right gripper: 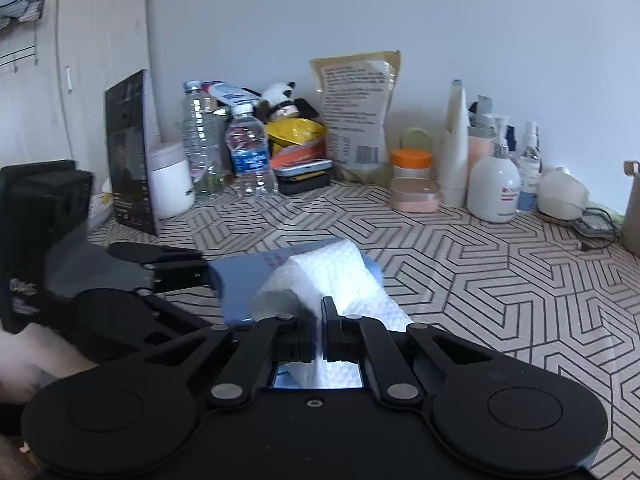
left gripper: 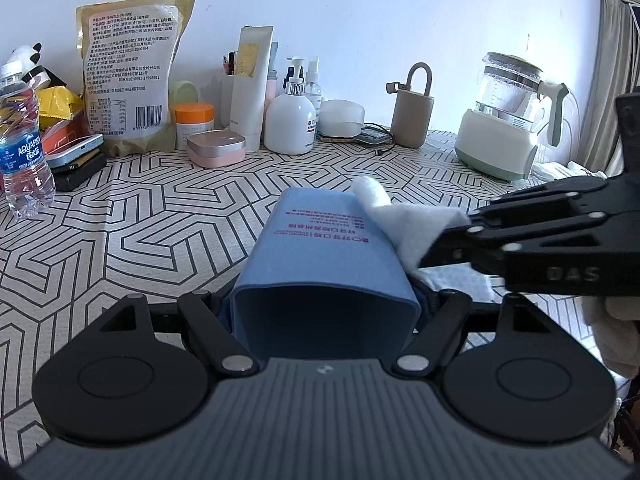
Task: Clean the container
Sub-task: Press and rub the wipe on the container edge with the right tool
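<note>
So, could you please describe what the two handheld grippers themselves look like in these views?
Both are matte black linkage grippers. The left gripper has a grey ribbed plate at its base, two round black discs and silver pivot pins on its arms. The right gripper has the same discs and pins, and its side carries raised "DAS" lettering. No cables show. A pale, fluffy cuff or glove sits behind it.

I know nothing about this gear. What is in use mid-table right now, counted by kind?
Tongs: 2 (left tongs, right tongs)
Blue container: 1
White paper towel: 1
Total: 4
</note>
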Demonstrator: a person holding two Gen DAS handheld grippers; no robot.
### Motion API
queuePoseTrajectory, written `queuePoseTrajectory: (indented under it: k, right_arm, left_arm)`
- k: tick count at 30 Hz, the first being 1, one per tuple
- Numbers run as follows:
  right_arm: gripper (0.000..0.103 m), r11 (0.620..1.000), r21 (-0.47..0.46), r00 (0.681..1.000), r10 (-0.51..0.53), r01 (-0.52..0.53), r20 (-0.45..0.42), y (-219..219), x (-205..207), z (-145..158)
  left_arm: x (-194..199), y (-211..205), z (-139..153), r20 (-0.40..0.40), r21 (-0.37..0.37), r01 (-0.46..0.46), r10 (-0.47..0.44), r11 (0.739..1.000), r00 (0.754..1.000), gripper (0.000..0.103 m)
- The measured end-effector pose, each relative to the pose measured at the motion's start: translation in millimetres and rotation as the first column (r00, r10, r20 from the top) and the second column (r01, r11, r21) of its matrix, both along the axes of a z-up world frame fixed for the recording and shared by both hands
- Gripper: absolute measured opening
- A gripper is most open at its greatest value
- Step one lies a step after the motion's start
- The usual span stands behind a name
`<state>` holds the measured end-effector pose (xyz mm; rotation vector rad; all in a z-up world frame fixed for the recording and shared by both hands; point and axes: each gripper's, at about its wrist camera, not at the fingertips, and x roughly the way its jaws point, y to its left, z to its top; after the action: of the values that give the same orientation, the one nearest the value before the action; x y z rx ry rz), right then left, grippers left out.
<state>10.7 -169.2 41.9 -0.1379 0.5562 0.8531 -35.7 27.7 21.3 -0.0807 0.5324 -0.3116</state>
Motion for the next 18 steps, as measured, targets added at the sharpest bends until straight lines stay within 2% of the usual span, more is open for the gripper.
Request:
queuePoseTrajectory:
  k: [7, 10, 14, 18]
  right_arm:
    - [0.008, 0.999, -0.023, 0.999, -0.038, 0.038, 0.004, 4.0, 7.5, -7.5]
    - [0.008, 0.999, -0.018, 0.999, -0.035, 0.035, -0.001, 4.3, 10.3, -7.3]
    - [0.007, 0.999, 0.042, 0.999, -0.006, 0.008, -0.041, 3.0, 14.7, -6.1]
    - [0.007, 0.997, 0.075, 0.999, 0.012, -0.008, -0.043, 3.9, 10.6, -3.1]
  left_arm:
    - [-0.2, 2.9, 0.0, 0.0, -0.008, -0.008, 0.008, 1.0, 1.0, 0.076]
    - [-0.3, 3.5, 0.1, 0.0, -0.001, -0.043, 0.043, 0.999, 0.999, 0.076]
    - [0.5, 7.3, -0.1, -0.006, -0.014, -0.076, 0.076, 0.997, 0.997, 0.076]
    - [1.3, 7.1, 0.0, -0.005, -0.005, -0.079, 0.079, 0.997, 0.997, 0.076]
